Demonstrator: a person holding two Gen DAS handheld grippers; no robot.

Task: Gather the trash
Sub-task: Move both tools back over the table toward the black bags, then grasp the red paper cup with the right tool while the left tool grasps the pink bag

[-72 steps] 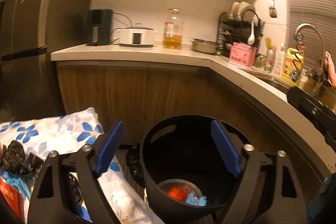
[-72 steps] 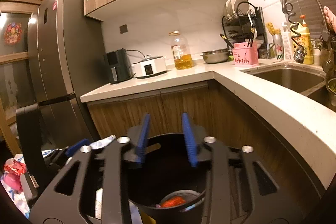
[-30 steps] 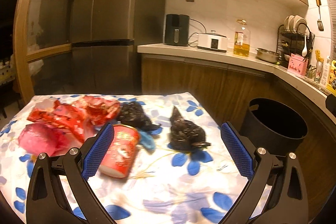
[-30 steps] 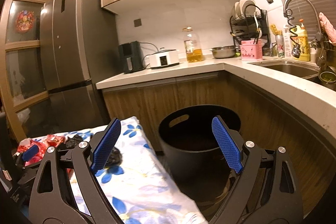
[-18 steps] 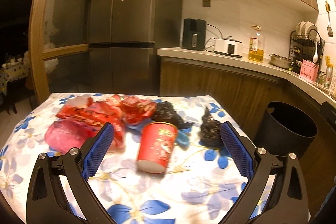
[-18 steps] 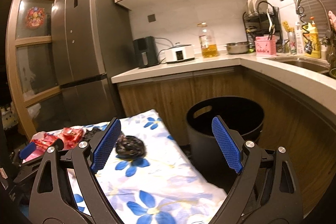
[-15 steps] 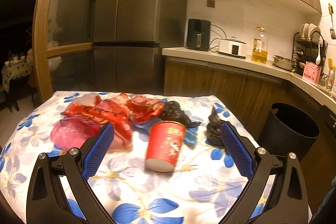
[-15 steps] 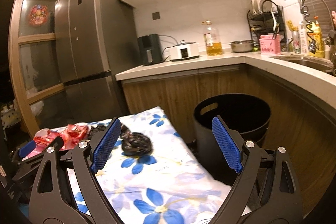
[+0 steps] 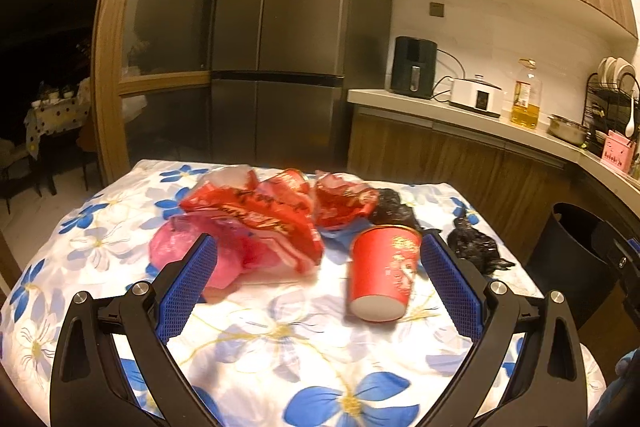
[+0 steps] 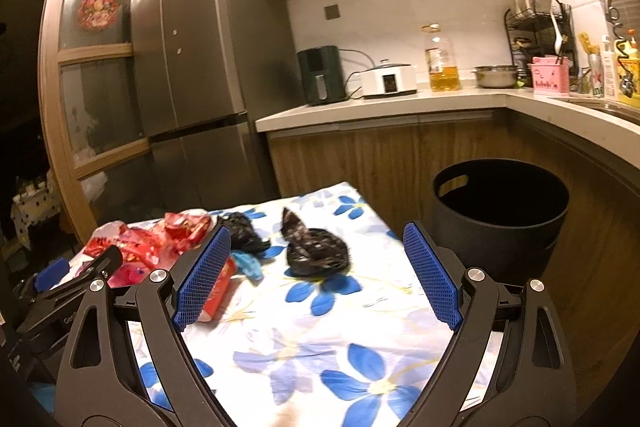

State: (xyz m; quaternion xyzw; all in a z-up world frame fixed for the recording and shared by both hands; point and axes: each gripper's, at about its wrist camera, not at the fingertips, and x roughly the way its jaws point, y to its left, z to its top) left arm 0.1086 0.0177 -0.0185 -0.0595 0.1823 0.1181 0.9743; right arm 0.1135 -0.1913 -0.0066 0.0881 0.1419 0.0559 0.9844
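Note:
Trash lies on a table with a white, blue-flowered cloth (image 9: 304, 359): a red paper cup (image 9: 382, 277) on its side, red wrappers (image 9: 256, 213), a pink bag (image 9: 200, 255) and two crumpled black bags (image 9: 474, 247) (image 10: 314, 247). My left gripper (image 9: 318, 287) is open and empty above the cloth, with the cup between its fingers near the right one. My right gripper (image 10: 316, 281) is open and empty, facing the nearer black bag. A black bin (image 10: 500, 215) stands on the floor right of the table; it also shows in the left wrist view (image 9: 576, 259).
A tall grey fridge (image 9: 280, 59) stands behind the table. An L-shaped counter (image 10: 400, 107) runs right with an air fryer (image 10: 322, 75), a cooker, an oil bottle, a dish rack and a sink. A small blue scrap (image 10: 248, 265) lies near the cup.
Both grippers have swung left from the bin to the table. The right gripper was nearly shut 2.4 s ago and is open now. The trash pile has come into the middle of both views.

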